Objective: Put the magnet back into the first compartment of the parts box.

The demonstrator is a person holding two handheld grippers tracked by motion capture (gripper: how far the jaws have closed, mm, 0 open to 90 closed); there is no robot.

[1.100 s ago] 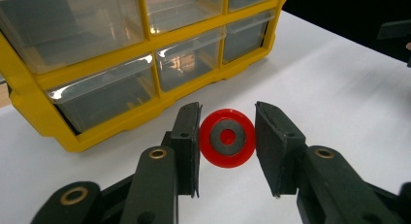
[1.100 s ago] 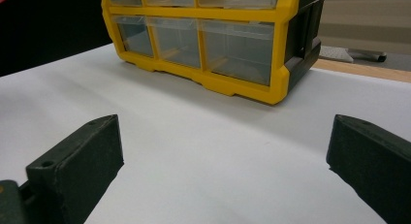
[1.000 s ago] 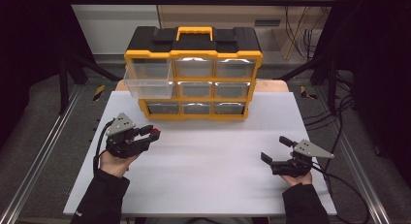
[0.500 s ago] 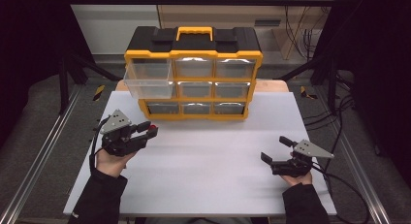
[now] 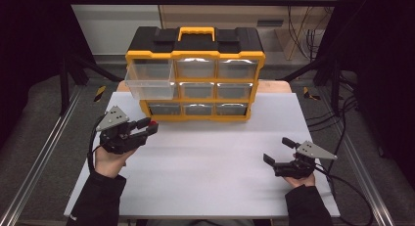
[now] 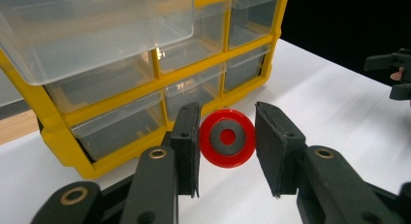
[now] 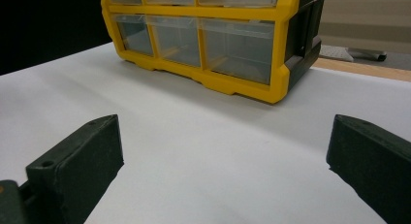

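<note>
While the left gripper (image 5: pixel 147 125) holds a red disc (image 6: pixel 227 137) between jaws closed to its width, a drawer (image 5: pixel 149 79) stands pulled out of the organizer (image 5: pixel 195 55) just above. Likely step: carrying the disc to it. Next: lift, clear the rim, release. Right gripper (image 5: pixel 278 150) rests wide open, empty, well apart.

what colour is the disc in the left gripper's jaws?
Red disc with a grey ring around a red centre; clearest in the left gripper view.
</note>
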